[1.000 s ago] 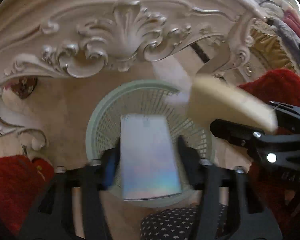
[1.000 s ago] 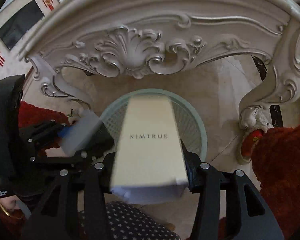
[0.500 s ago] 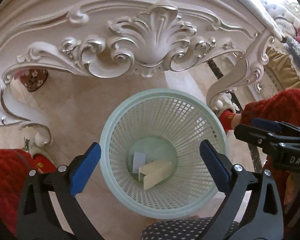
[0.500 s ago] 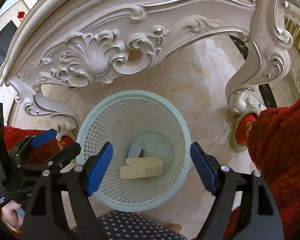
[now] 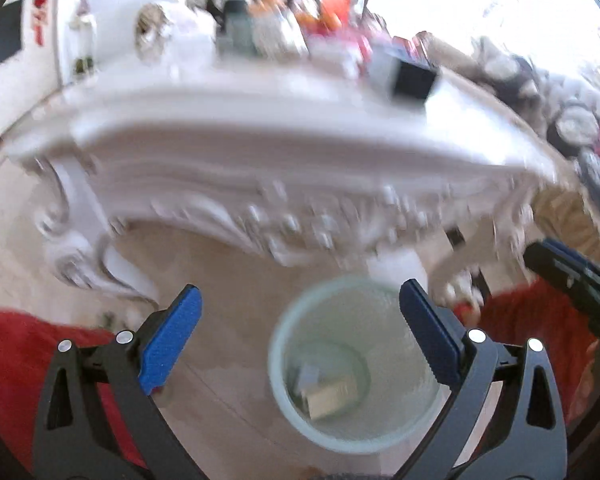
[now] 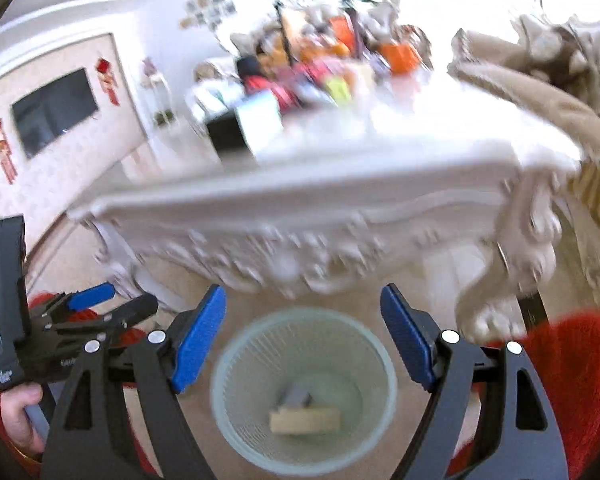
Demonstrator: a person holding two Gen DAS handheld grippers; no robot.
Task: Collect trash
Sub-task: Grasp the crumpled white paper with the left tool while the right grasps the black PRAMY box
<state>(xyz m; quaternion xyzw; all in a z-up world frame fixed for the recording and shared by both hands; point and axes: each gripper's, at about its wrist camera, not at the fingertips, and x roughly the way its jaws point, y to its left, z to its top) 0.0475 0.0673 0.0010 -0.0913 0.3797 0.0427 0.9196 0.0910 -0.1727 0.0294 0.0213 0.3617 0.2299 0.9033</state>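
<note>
A pale green mesh waste basket (image 5: pixel 284 396) (image 6: pixel 384 408) stands on the floor under an ornate white table. In it lie a cream box (image 5: pixel 332 394) (image 6: pixel 304 420) and a small silvery box (image 5: pixel 309 373) (image 6: pixel 296 396). My left gripper (image 5: pixel 300 344) is open and empty above the basket's left side; it also shows at the left of the right wrist view (image 6: pixel 100 308). My right gripper (image 6: pixel 304 340) is open and empty above the basket. On the tabletop stands a black and white box (image 5: pixel 404 76) (image 6: pixel 244 130).
The carved white table (image 5: pixel 260 152) (image 6: pixel 340 184) carries several cluttered items, flowers and orange things at the back. A beige cloth (image 6: pixel 532 96) hangs over its right end. Red sleeves flank both views. A TV (image 6: pixel 54 110) hangs on the far wall.
Both grippers let go of their boxes, which now lie in the basket. Both have since risen and tilted up, so the tabletop has come into view.
</note>
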